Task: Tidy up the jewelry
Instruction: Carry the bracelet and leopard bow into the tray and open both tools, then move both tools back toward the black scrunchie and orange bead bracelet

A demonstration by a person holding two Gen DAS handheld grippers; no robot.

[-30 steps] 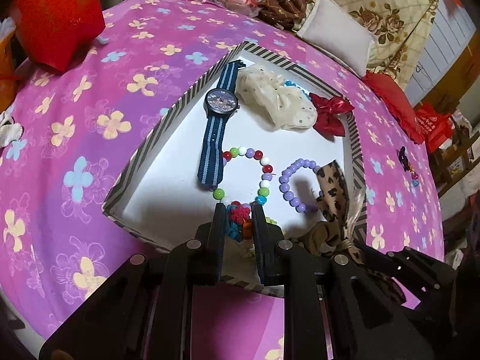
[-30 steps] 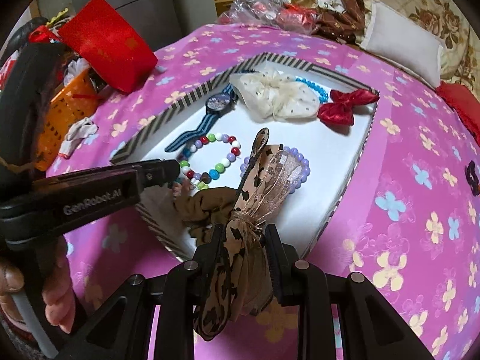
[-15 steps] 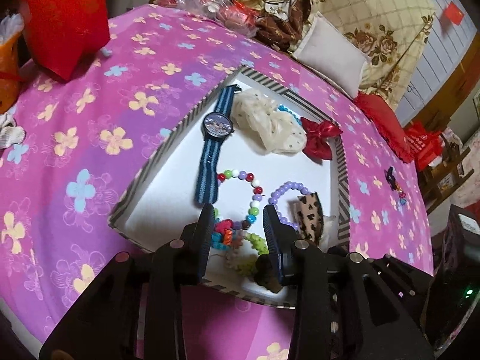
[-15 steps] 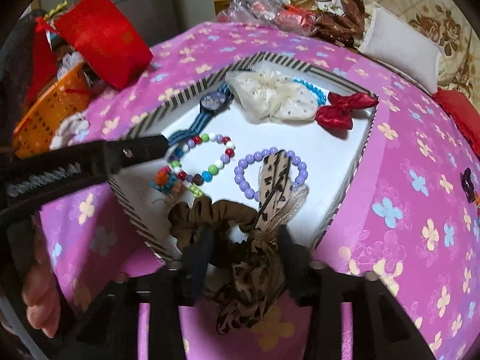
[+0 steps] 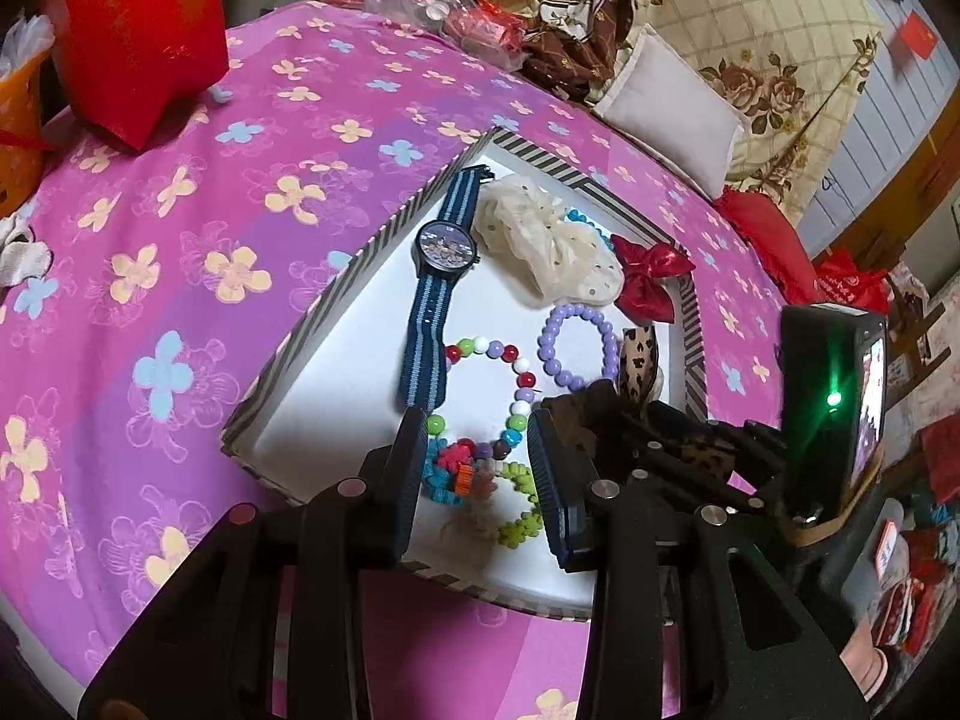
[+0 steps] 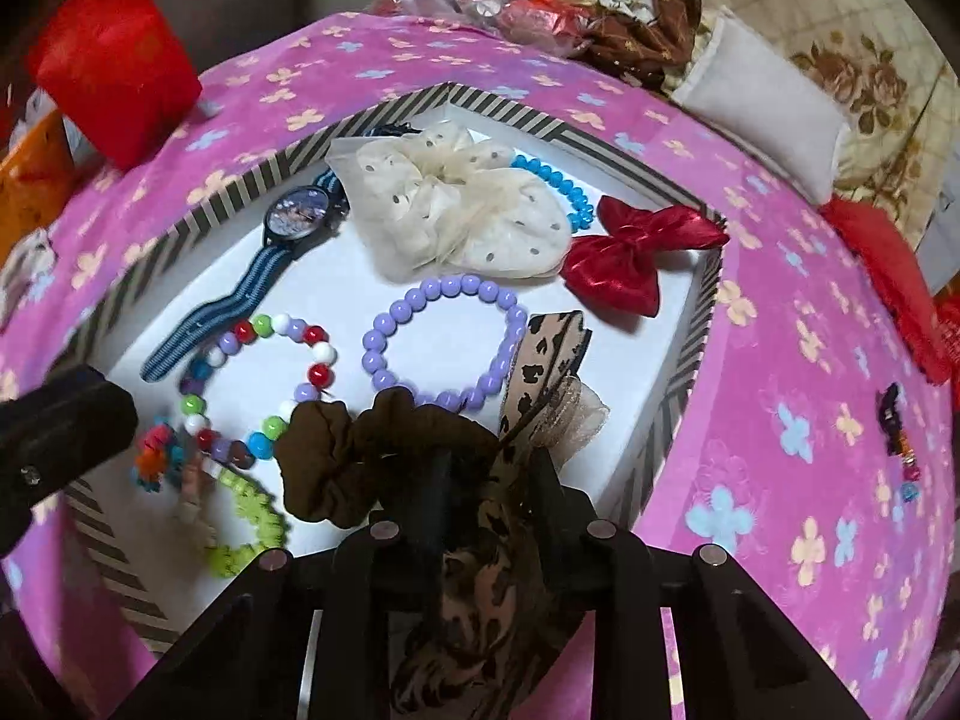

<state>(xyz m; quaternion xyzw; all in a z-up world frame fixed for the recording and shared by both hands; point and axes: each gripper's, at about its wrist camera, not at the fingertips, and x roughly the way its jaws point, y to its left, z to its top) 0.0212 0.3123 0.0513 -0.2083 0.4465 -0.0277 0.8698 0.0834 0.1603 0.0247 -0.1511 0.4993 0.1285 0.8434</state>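
Hovering over the near corner of the striped-rim tray (image 5: pixel 384 228), the left gripper (image 5: pixel 477 468) is holding its jaws apart with nothing pinched; a small tangle of bright charms, the flower-bead bracelet (image 5: pixel 480 474), is lying on the white tray floor between and below the two fingers, untouched by the pads. Beside it the right gripper (image 6: pixel 489 480) is closing its jaws on the leopard-print ribbon bow (image 6: pixel 540 372), whose tail is passing between the fingers and hanging down toward the camera while its upper end is resting inside the tray, against the lavender bead bracelet (image 6: pixel 444 342). A brown scrunchie (image 6: pixel 360 450) is lying just left of that gripper's fingers, touching the bow (whether the left finger is pressing on it too is hard to tell). Further into the tray the multicoloured bead bracelet (image 6: pixel 258 384) is sitting next to the lavender one, the blue-strapped watch (image 5: pixel 441 282) is stretching along the left rim, and the cream dotted scrunchie (image 6: pixel 456 210) is covering part of a turquoise bead bracelet (image 6: pixel 561 186), with the red satin bow (image 6: pixel 630 258) in the far right corner. Everything is resting on a pink flowered cloth (image 5: pixel 180 240).
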